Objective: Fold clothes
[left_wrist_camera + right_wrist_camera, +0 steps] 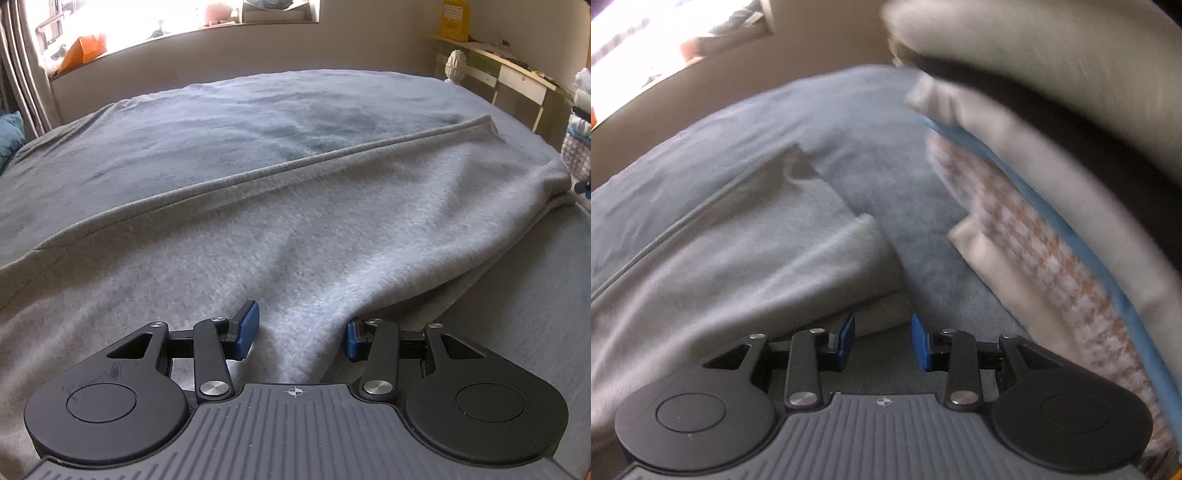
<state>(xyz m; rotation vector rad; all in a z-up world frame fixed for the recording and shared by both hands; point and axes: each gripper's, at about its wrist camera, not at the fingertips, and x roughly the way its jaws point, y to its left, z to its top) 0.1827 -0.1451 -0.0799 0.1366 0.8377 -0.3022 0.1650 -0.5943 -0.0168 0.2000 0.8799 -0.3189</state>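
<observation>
Grey sweatshirt (280, 221) lies half-folded on the bed (258, 107); left gripper (297, 334) gapes over a ridge, right gripper (882, 341) gapes empty near its corner; next, probably pinch the edge

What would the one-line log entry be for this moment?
left gripper: open, fold of grey garment between fingers | right gripper: open, empty, by garment corner | folded stack at right | blue-grey bedspread
</observation>
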